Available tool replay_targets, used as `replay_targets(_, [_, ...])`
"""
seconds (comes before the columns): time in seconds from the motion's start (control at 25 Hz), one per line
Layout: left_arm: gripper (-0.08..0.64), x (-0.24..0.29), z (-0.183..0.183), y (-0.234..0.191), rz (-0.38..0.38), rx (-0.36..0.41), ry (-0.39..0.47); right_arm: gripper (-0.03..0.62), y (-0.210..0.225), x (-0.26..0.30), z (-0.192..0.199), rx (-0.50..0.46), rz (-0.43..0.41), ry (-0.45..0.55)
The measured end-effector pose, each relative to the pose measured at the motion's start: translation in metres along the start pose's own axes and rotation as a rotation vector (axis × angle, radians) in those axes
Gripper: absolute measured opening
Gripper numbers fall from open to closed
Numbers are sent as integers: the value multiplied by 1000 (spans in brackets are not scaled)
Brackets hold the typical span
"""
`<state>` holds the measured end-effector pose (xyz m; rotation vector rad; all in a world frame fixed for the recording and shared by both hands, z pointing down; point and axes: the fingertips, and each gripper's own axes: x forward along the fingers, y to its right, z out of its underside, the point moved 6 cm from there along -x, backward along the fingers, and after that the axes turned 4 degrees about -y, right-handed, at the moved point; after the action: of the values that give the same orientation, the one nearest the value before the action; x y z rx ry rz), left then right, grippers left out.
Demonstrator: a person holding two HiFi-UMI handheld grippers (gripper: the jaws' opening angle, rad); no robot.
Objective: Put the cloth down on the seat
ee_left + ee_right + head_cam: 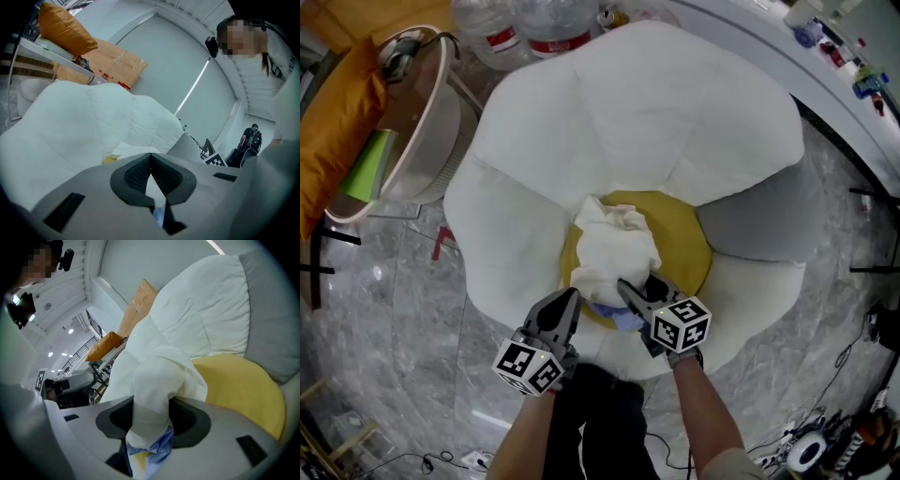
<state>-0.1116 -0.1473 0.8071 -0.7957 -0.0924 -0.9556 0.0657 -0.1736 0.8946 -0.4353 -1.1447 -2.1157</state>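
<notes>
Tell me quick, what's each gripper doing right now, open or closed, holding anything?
Left gripper: closed, fingers together, nothing held.
Right gripper: open, with the white cloth between its fingers, not pinched.

A flower-shaped seat stands on the grey marble floor, with puffy white petals and one grey petal ringing a yellow centre. A crumpled white cloth lies bunched on that centre, towards its near edge.
</notes>
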Motion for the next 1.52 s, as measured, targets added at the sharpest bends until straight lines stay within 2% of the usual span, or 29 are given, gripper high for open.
replay_targets(0.8, [12, -1, -7, 19, -5, -18, -1, 224, 4, -31, -5, -7, 23, -4])
replay_targets(1.4, [12, -3, -20, 56, 10, -6, 2, 222, -9, -69, -19, -37, 18, 21])
replay_targets(1.44, [12, -4, -21, 59, 10, -5, 2, 210, -12, -72, -21, -51, 19, 21])
replay_targets(1.52, [12, -6, -22, 64, 9, -4, 0, 138, -18, -77, -23, -84, 25, 20])
